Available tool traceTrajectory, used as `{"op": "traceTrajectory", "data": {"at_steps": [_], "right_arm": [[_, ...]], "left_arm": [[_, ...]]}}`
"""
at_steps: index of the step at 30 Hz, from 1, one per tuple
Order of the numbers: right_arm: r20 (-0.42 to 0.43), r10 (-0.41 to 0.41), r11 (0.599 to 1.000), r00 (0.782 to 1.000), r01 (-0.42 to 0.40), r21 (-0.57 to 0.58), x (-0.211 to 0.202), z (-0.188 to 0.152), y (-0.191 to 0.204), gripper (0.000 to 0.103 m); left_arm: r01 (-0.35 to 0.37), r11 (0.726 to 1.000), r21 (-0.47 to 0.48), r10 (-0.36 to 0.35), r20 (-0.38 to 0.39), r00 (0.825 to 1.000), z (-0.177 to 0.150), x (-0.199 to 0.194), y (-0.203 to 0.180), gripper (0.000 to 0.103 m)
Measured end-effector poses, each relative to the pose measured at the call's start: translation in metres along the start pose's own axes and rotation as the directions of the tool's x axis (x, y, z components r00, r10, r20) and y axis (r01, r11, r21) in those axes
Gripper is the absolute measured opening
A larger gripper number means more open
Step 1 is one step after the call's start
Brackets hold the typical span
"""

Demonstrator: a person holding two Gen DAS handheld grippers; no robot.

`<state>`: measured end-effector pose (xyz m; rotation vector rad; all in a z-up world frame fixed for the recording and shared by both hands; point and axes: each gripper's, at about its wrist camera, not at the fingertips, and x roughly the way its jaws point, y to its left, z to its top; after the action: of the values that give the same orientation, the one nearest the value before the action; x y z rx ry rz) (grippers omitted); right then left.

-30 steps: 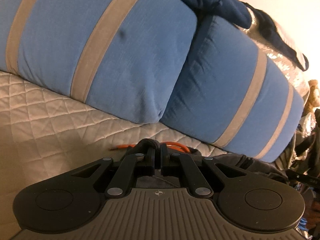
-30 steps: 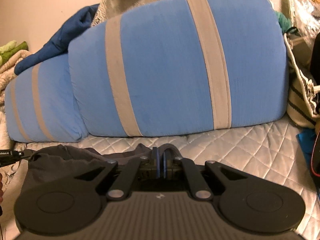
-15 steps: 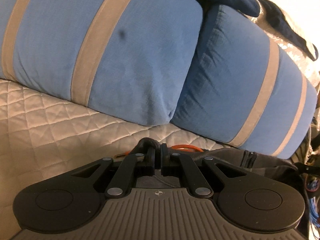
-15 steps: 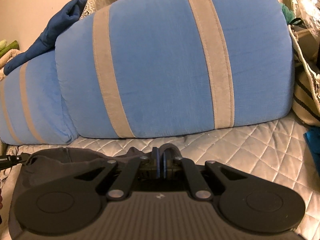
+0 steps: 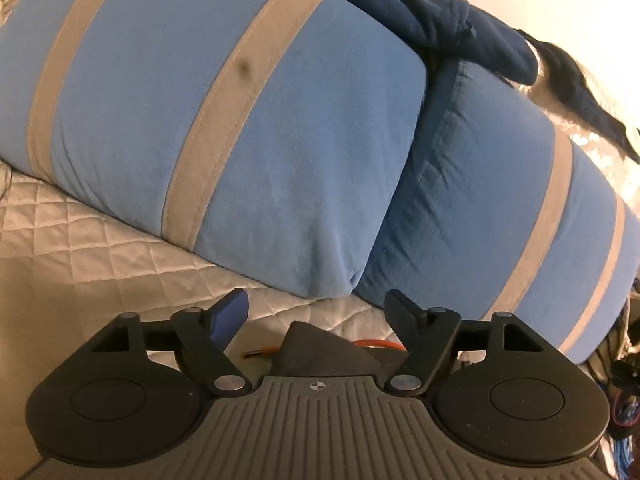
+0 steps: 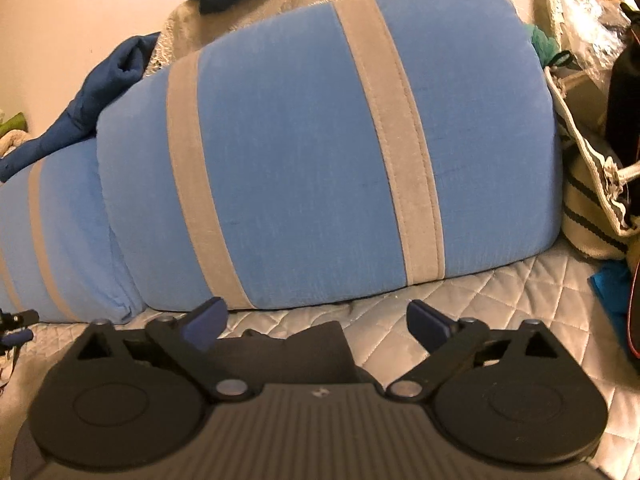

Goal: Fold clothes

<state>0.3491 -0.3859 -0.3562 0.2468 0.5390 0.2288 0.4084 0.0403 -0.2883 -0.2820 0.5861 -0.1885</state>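
A dark grey garment (image 5: 320, 350) lies on the quilted bedspread (image 5: 80, 240), its corner poking up between the spread fingers of my left gripper (image 5: 318, 306), which is open and holds nothing. An orange drawstring (image 5: 376, 343) runs along the garment's edge. In the right wrist view the same dark garment (image 6: 288, 354) lies flat under my right gripper (image 6: 316, 316), also open with nothing between its blue-padded fingertips (image 6: 206, 322). Most of the garment is hidden behind the gripper bodies.
Two big blue pillows with grey stripes (image 5: 240, 120) (image 6: 340, 152) stand just behind the garment. A navy cloth (image 5: 440, 28) lies draped over them. A striped bag (image 6: 592, 184) and a blue item (image 6: 612, 284) sit at the right. Quilt (image 6: 500, 300) shows right of the garment.
Both grippers were shut on the garment's edge and have opened, releasing it onto the bed. Both views have moved closer to the pillows.
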Motion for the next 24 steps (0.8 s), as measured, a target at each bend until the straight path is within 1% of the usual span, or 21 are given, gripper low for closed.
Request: {"op": "traceTrajectory", "data": {"at_steps": [2, 5, 9, 11, 13, 16, 18, 21, 22, 24], "right_arm": [[-0.006, 0.013, 0.999, 1.000, -0.013, -0.030, -0.002, -0.004, 0.003, 0.103], [-0.017, 0.028, 0.995, 0.999, -0.029, -0.095, -0.003, -0.013, 0.013, 0.103], [-0.040, 0.046, 0.976, 0.998, -0.053, -0.212, -0.001, -0.029, 0.031, 0.103], [-0.042, 0.040, 0.959, 0.998, -0.050, -0.280, 0.002, -0.036, 0.041, 0.103], [-0.044, 0.039, 0.942, 0.998, -0.052, -0.331, 0.005, -0.042, 0.049, 0.103], [-0.046, 0.059, 0.923, 0.997, -0.072, -0.378, 0.010, -0.050, 0.061, 0.103], [-0.046, 0.070, 0.910, 0.997, -0.082, -0.406, 0.015, -0.055, 0.069, 0.103], [-0.054, 0.038, 0.909, 0.998, -0.057, -0.413, 0.027, -0.064, 0.068, 0.103], [-0.061, 0.024, 0.912, 0.998, -0.047, -0.408, 0.032, -0.067, 0.067, 0.103], [-0.096, -0.034, 0.936, 0.995, -0.002, -0.353, 0.045, -0.073, 0.054, 0.103]], "left_arm": [[-0.015, 0.999, 0.033, 0.015, -0.004, 1.000, -0.003, -0.001, -0.003, 0.075], [-0.031, 0.992, 0.119, 0.034, -0.023, 0.999, -0.011, -0.001, -0.011, 0.075], [-0.014, 0.972, 0.236, 0.025, -0.041, 0.999, -0.025, 0.000, -0.031, 0.075], [-0.003, 0.955, 0.297, 0.016, -0.040, 0.999, -0.031, 0.000, -0.044, 0.075], [0.006, 0.931, 0.364, 0.010, -0.040, 0.999, -0.038, 0.003, -0.056, 0.075], [0.011, 0.897, 0.442, 0.006, -0.036, 0.999, -0.046, 0.012, -0.070, 0.075], [0.011, 0.884, 0.467, 0.011, -0.045, 0.999, -0.053, 0.023, -0.073, 0.075], [0.000, 0.881, 0.473, 0.032, -0.061, 0.998, -0.066, 0.039, -0.071, 0.075], [-0.003, 0.880, 0.475, 0.040, -0.066, 0.997, -0.071, 0.045, -0.070, 0.076], [-0.001, 0.886, 0.463, 0.040, -0.074, 0.996, -0.075, 0.051, -0.065, 0.080]]}}
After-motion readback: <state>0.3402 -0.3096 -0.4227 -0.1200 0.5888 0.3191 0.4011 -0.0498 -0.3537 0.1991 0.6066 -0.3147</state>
